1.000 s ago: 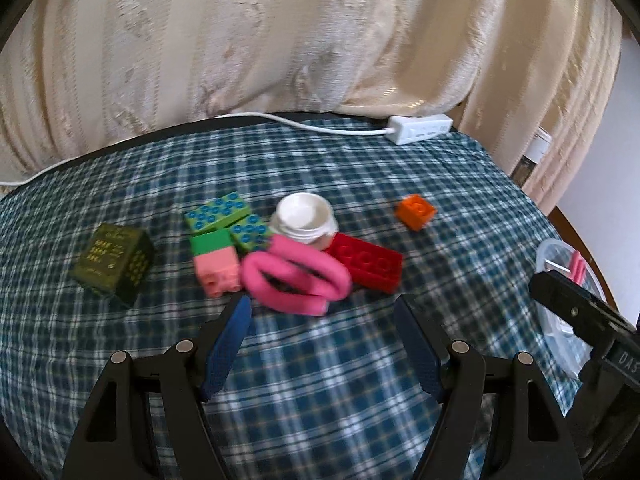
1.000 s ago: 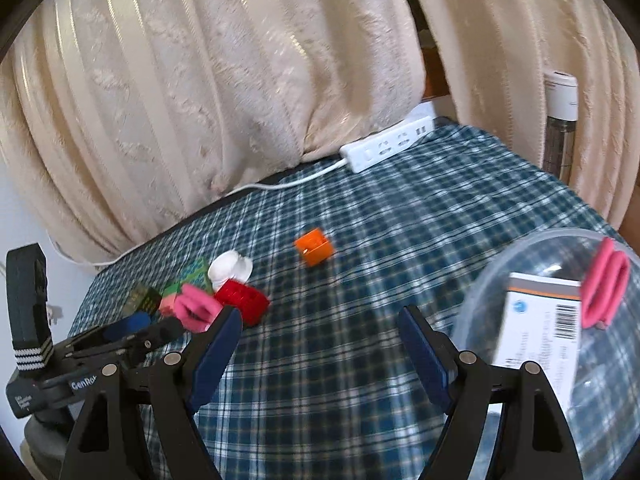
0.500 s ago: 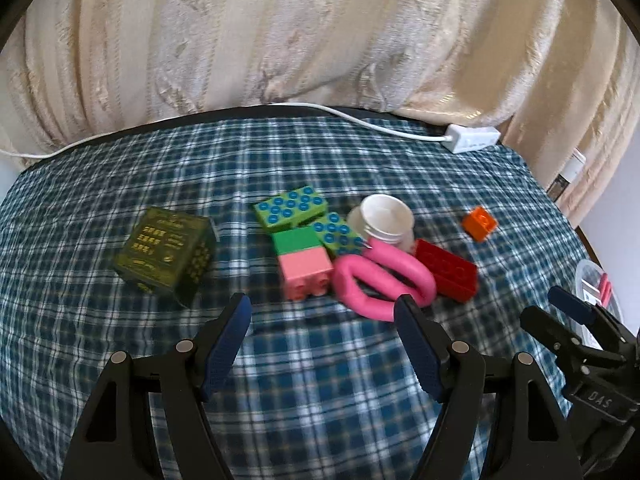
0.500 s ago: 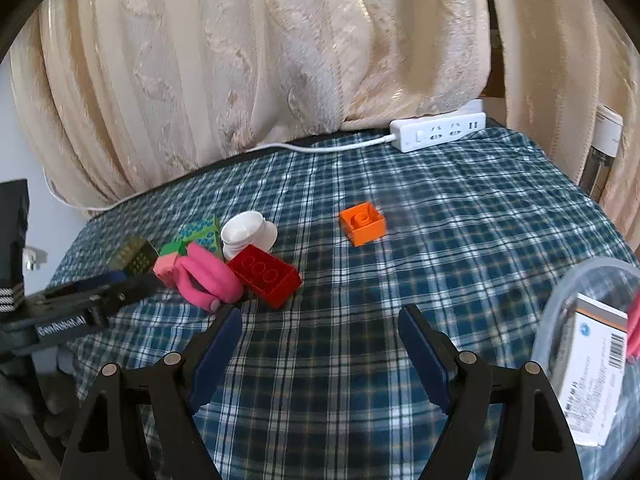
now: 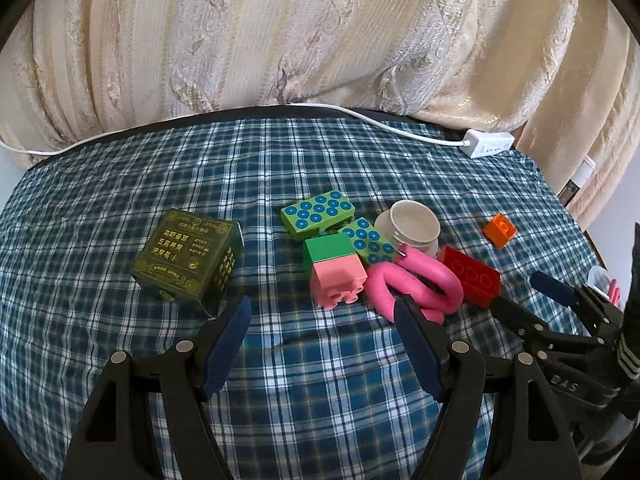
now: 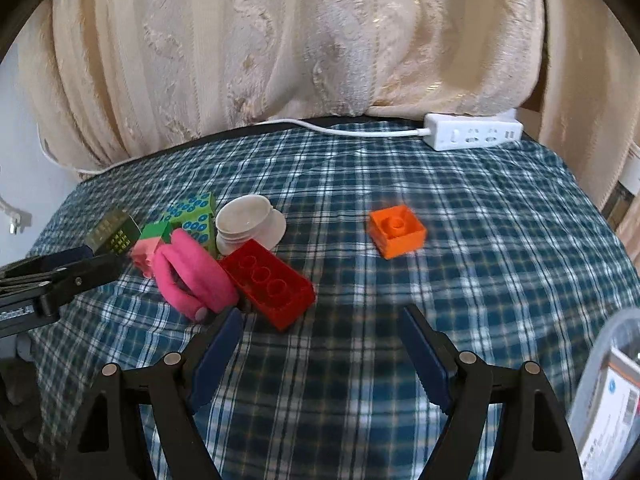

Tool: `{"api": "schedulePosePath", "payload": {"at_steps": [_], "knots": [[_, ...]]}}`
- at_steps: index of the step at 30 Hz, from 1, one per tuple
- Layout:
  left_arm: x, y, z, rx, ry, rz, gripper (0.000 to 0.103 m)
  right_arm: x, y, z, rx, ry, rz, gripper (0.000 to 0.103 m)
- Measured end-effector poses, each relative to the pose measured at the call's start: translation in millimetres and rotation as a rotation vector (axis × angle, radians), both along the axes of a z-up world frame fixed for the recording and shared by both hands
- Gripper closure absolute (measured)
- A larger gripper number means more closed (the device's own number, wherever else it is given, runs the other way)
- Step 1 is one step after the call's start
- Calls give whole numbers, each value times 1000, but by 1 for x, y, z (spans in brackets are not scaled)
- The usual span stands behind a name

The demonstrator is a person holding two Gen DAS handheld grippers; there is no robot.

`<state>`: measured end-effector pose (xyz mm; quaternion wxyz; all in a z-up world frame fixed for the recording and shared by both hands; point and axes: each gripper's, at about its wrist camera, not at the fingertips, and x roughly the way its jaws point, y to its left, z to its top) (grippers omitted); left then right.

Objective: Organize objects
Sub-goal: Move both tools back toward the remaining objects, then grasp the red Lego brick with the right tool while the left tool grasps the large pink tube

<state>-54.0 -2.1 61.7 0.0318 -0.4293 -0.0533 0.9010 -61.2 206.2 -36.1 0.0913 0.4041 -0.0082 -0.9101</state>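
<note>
A pile lies on the plaid cloth: a pink foam loop, a red brick, a green-and-pink brick, two dotted green bricks, a white cup. A dark green box stands left of it, an orange brick to the right. My left gripper is open and empty, just short of the pile. My right gripper is open and empty, near the red brick, with the orange brick ahead. It also shows in the left wrist view.
A clear plastic container with a white carton in it stands at the right edge. A white power strip and its cable lie at the back by the cream curtain. The cloth drops off at the left and right.
Both grippers have swung left across the table. The pile is now centred in the left view and the green box has come closer. The container has slid toward the right edge.
</note>
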Motion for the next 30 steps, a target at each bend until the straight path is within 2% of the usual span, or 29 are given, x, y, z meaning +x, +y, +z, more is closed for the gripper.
{"api": "schedulePosePath", "payload": {"at_steps": [11,22,30], "knots": [[-3,-12,-4,7,-10,30,28,-21,-19,-7,35,-32,79,29],[-8,-11,-10,4,-28,31,28,-23,-28,-13,42,-83,134,59],[-10,-11,-14,-5,-35,30,28,-12,-22,-12,21,-88,103,64]]}}
